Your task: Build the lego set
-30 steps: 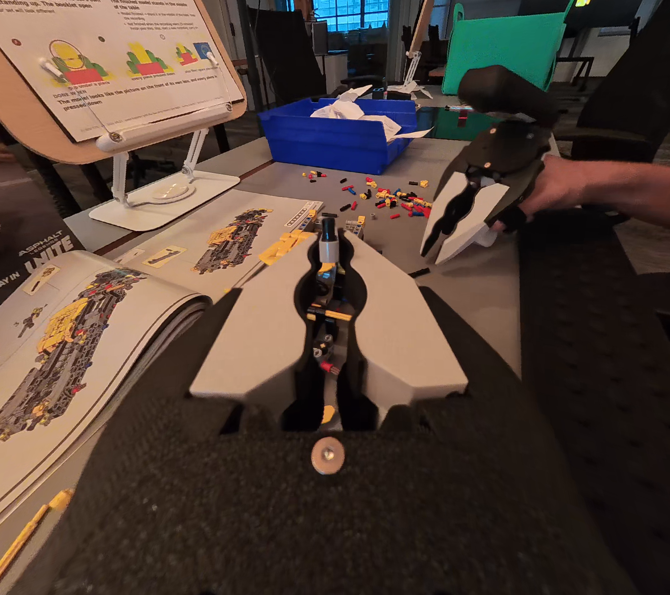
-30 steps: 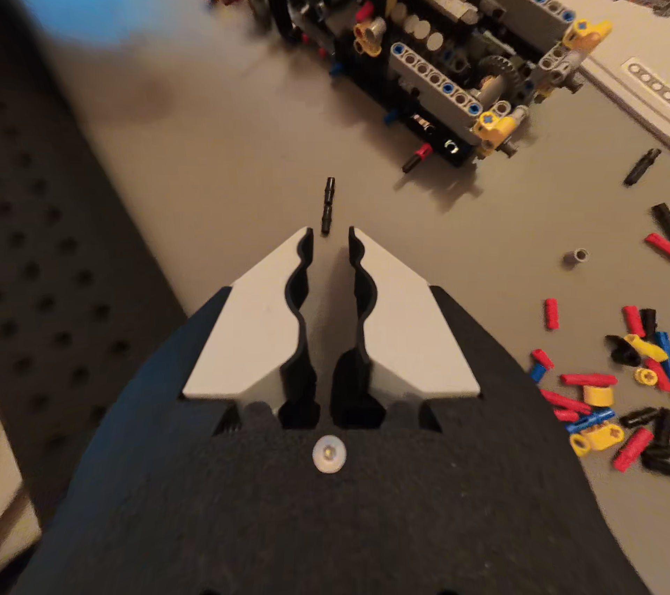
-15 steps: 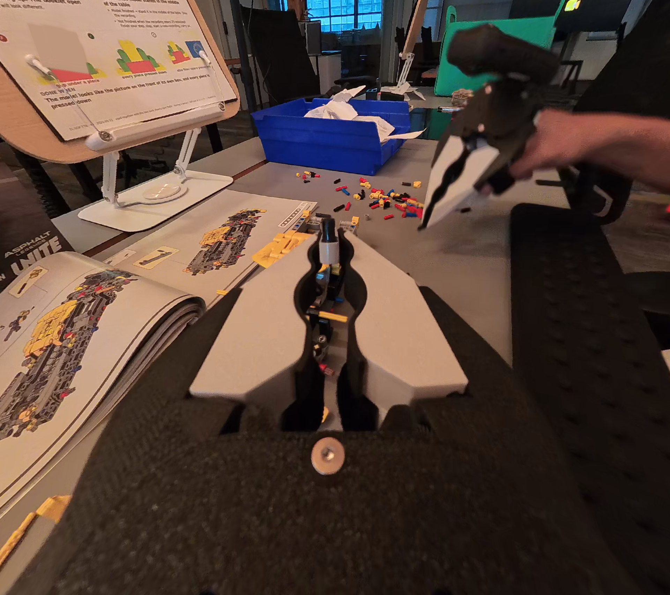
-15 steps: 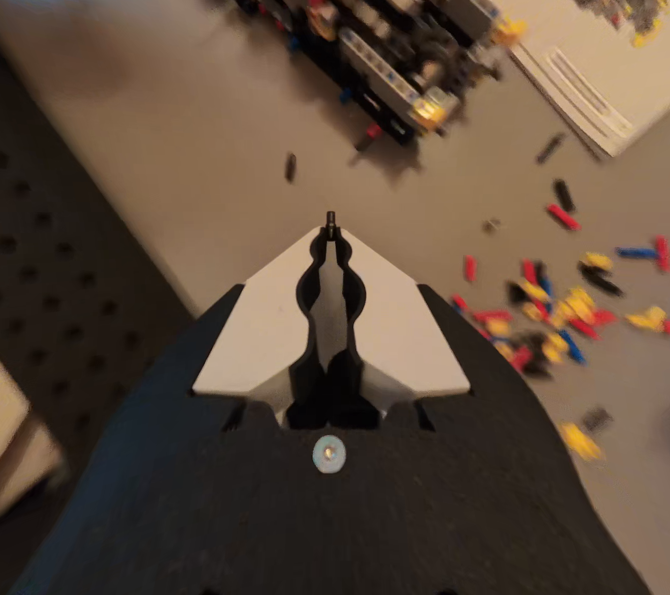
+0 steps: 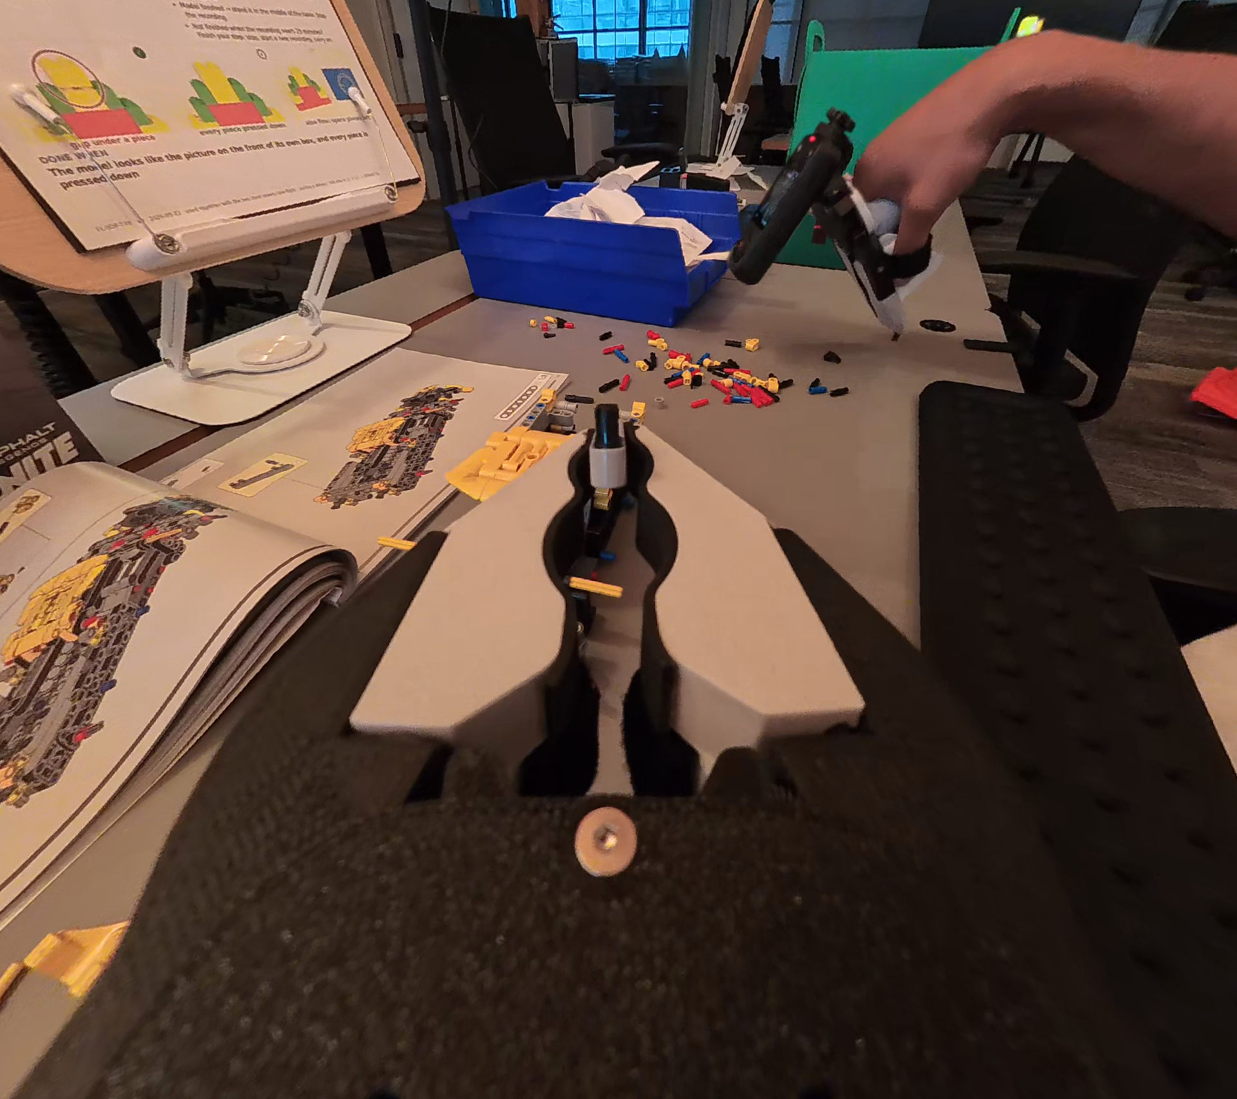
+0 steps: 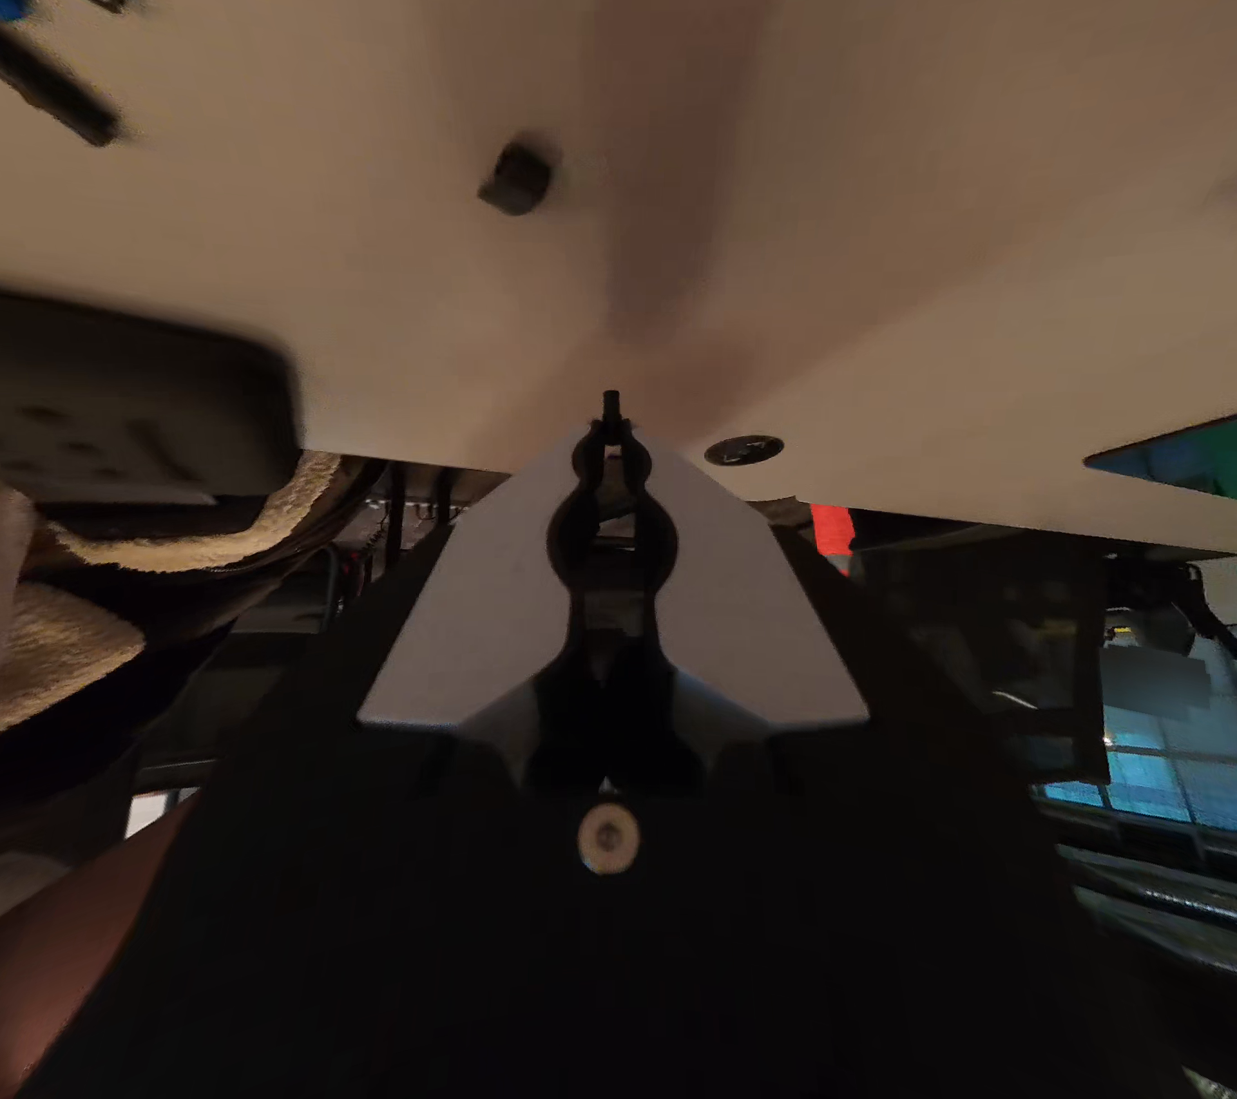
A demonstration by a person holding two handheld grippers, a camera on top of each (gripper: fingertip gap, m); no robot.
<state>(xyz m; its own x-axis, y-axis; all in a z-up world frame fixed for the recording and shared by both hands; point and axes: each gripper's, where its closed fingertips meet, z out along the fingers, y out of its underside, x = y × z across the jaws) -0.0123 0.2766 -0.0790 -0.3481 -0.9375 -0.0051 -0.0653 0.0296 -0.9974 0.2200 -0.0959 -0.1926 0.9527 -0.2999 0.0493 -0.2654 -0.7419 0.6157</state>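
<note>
My left gripper [image 5: 606, 451] is shut on the half-built yellow, grey and black lego model [image 5: 515, 458]. Its tips clasp a grey and black cylinder part, and most of the model is hidden behind the fingers [image 5: 495, 598]. My right gripper [image 6: 610, 431] is shut on a small black pin [image 6: 610, 405] that sticks out of its tips. In the left wrist view the right gripper [image 5: 893, 327] is held by a hand at the far right. It points steeply down, its tip just above the table [image 5: 837, 464].
Loose red, yellow, blue and black pieces [image 5: 716, 381] lie mid-table. An open instruction booklet [image 5: 201, 565] lies left, with a page stand [image 5: 201, 63] behind and a blue bin [image 5: 589, 257] beyond. A black perforated mat [image 5: 1037, 598] lies right. A small black piece [image 6: 515, 187] and a round black disc [image 6: 743, 451] lie near the table edge. Spacing between my two grippers at the tips: around 45 cm.
My right gripper shut on the black pin beside the model, lifted it, and swung to the far right of the table, now pointing down. My left gripper stays shut on the model.
</note>
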